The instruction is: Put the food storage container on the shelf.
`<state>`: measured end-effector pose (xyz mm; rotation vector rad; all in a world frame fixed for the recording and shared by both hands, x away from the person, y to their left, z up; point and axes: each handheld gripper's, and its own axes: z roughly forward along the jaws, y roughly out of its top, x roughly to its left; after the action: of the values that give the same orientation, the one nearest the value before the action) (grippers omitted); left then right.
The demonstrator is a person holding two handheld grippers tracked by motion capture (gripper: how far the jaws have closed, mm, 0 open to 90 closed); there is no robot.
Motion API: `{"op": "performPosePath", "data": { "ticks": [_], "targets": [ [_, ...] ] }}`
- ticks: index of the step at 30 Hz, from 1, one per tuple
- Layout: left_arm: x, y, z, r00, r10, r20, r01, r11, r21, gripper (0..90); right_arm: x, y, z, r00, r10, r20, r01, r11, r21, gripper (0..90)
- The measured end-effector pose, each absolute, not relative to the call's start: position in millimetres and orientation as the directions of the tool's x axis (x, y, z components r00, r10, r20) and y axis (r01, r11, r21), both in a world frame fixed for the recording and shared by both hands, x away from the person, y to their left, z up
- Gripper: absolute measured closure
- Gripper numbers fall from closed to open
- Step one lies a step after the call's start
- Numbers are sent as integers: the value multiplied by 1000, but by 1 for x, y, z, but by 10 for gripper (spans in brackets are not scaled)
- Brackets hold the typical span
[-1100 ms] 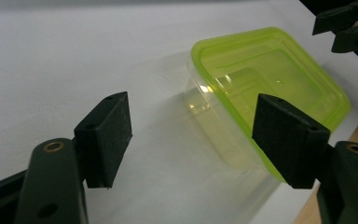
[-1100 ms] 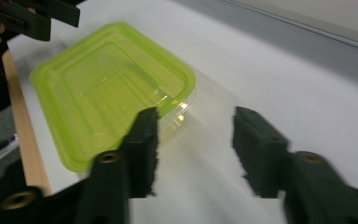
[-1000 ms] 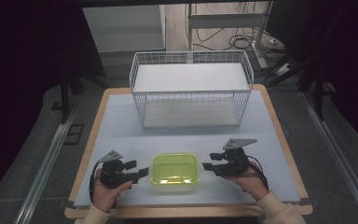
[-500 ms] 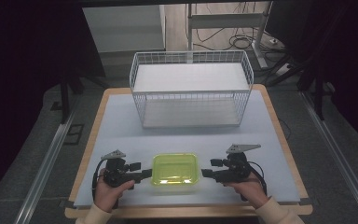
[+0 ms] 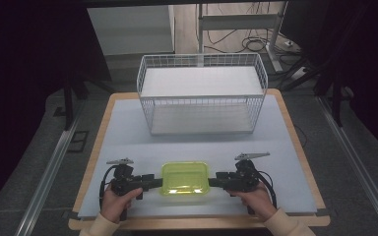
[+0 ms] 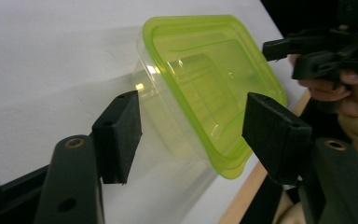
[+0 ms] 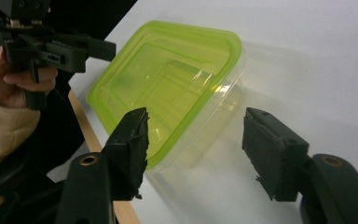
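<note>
Two grippers flank the lidded tub near the table's front edge

Left gripper (image 5: 153, 184) and right gripper (image 5: 215, 180), jaws spread but just closing, straddle the green-lidded container (image 5: 185, 178) ends; uneven squeezing could tip the slick plastic.

Green container (image 5: 185, 178) between two grippers, near wire basket (image 5: 202, 101)

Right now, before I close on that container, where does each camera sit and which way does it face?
High view: above the person's table edge, looking forward and down at the white wire basket; both hands, left gripper, right gripper.
Left gripper view: rides that gripper, looks along its open jaws at the green-lidded clear plastic container; the other hand beyond.
Right gripper view: mirrors it, jaws open.
All three share the container; neither gripper's pads press it.
</note>
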<state>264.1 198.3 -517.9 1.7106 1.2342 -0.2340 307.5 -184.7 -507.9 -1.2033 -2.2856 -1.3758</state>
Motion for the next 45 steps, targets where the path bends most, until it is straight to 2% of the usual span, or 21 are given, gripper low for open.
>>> {"op": "performPosePath", "data": {
  "ticks": [17,23,27,36,45],
  "targets": [
    [278,195,-530,404,571,-714,859,32,511,526,320,-177,-518,-570,525,632,802,185,569,564],
    [280,194,-532,392,568,-723,868,31,495,638,323,-175,-522,-553,505,663,817,172,551,660],
    [280,195,-533,394,565,-725,870,24,492,695,324,-173,-524,-549,498,672,823,177,540,687],
    [281,197,-538,375,521,-766,887,40,461,723,326,-174,-527,-520,474,710,843,154,515,714],
    [278,197,-534,388,521,-760,877,45,478,759,324,-175,-524,-523,474,708,841,153,519,747]
  ]
}}
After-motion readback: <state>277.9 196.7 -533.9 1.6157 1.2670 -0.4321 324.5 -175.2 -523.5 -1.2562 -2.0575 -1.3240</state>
